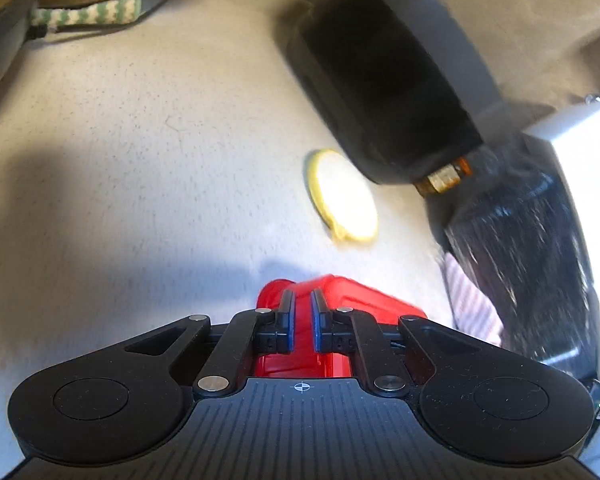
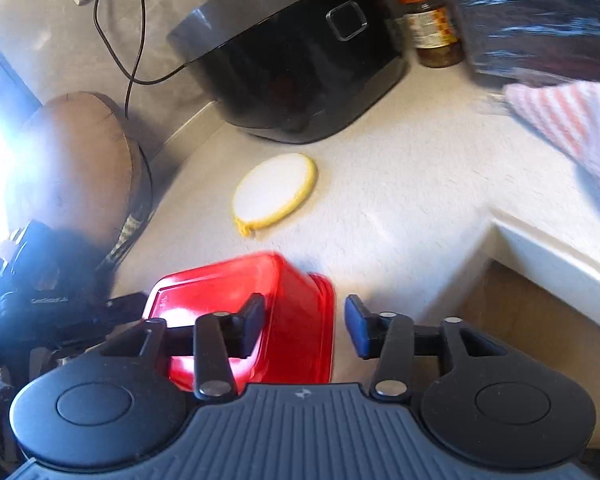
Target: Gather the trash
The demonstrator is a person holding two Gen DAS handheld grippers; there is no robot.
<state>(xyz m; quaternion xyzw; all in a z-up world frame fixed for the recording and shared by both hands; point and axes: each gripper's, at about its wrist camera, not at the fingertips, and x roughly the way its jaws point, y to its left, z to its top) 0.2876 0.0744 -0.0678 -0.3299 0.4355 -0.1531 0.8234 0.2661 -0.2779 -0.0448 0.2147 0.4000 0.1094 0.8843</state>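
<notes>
A red plastic container (image 1: 340, 300) lies on the pale counter (image 1: 140, 160). My left gripper (image 1: 302, 316) is shut on its edge, the jaws nearly together with red plastic between them. In the right wrist view the same red container (image 2: 236, 292) sits upside down at the counter's near edge, and my right gripper (image 2: 304, 328) is open over its right side, holding nothing. A round yellow-rimmed white pad (image 1: 342, 196) lies flat on the counter beyond the container; it also shows in the right wrist view (image 2: 276, 194).
A black rice cooker (image 2: 296, 60) stands at the back with a jar (image 2: 430, 26) beside it. A black plastic bag (image 1: 524, 248) and a red-striped cloth (image 2: 572, 124) sit to the right. A wooden board (image 2: 76, 164) leans at the left. The counter edge (image 2: 552, 256) drops off on the right.
</notes>
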